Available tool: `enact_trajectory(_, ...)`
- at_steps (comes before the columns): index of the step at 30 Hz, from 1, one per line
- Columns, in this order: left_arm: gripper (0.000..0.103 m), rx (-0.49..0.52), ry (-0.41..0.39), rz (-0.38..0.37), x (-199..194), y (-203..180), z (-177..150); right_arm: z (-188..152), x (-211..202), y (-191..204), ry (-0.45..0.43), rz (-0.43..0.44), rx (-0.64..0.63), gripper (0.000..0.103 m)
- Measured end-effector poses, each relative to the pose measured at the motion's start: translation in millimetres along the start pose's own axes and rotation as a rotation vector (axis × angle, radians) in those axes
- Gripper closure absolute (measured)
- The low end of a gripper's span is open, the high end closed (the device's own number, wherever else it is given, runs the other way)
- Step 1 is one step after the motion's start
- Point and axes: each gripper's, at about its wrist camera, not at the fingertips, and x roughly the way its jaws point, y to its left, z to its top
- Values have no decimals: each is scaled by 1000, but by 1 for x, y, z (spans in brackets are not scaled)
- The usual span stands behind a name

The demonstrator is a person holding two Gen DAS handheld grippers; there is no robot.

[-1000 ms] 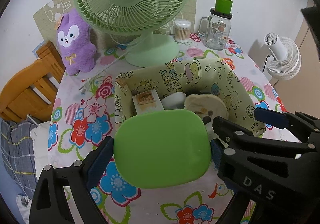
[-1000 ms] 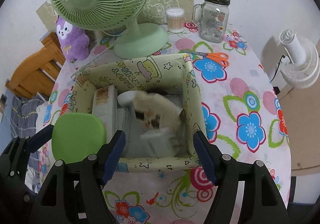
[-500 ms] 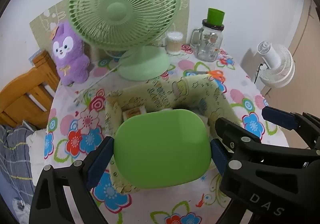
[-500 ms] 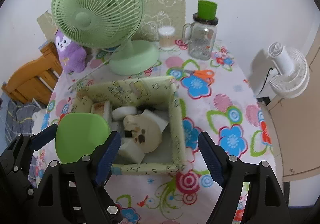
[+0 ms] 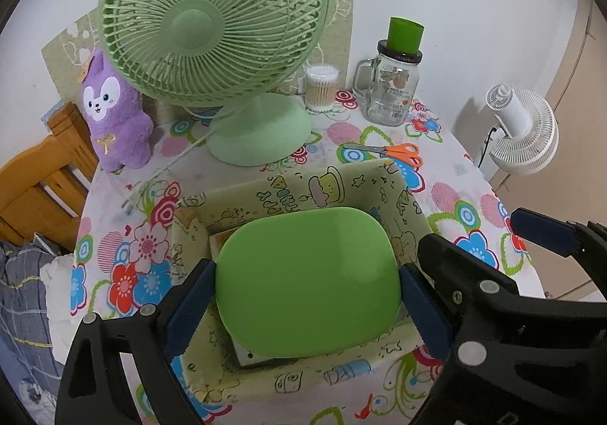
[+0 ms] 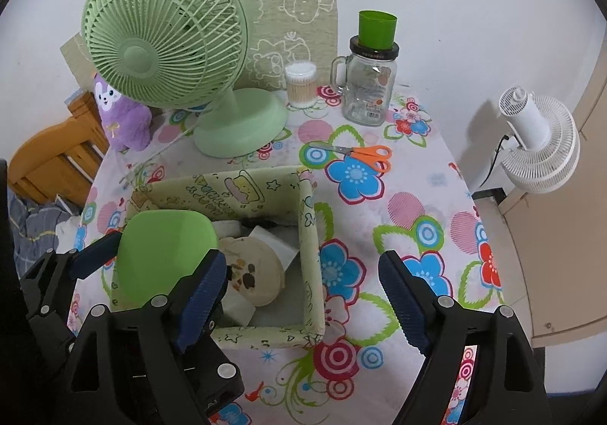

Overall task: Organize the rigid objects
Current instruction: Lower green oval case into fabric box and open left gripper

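Observation:
My left gripper (image 5: 307,286) is shut on a flat green rounded-rectangle object (image 5: 308,280), held above the left part of a pale green printed fabric box (image 5: 398,197). The right wrist view shows the same green object (image 6: 163,246) over the box (image 6: 309,235). Inside the box lie a round cream disc with dark spots (image 6: 252,271) and white items. My right gripper (image 6: 303,296) hangs over the box's right wall; its jaws are opening, with nothing pressed between them. Orange-handled scissors (image 6: 360,155) lie on the flowered tablecloth behind the box.
A green desk fan (image 6: 167,45), a purple plush toy (image 5: 114,110), a cotton-swab tub (image 6: 300,83) and a glass mug jar with a green cup on top (image 6: 370,83) stand at the back. A white fan (image 6: 538,144) is off the table's right edge, a wooden chair (image 5: 41,174) at left.
Both grippers have risen and drawn back, so the box looks smaller. The right jaws have widened. The cream disc now lies settled in the box. The left gripper still holds the green object.

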Motion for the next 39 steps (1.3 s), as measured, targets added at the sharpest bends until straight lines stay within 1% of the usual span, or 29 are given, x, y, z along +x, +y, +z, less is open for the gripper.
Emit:
enact_trajectory(10,7,-15,30,-12,22,-6,4,6,18,-6,26,-1,-10,18)
enact_trajectory(16,7,-32,69,-9,37,-5,5,7,31,-10,55,-2,-18,18)
enact_trajectory(26,6,-32,106,-19,51,-9,1,2,42,-17,89,-11,-8,18)
enact_trajectory(29,3,-17,95,-46,48,-11,-1,0,42,-17,90,-7,-5,18)
enact_trajectory(31,1,-3,85,-45,44,-14,-2,-1,40,-18,90,-2,-1,18)
enact_trajectory(39,1,-34,61,-42,20,-10,-9,-7,19,-15,60,9,-13,18)
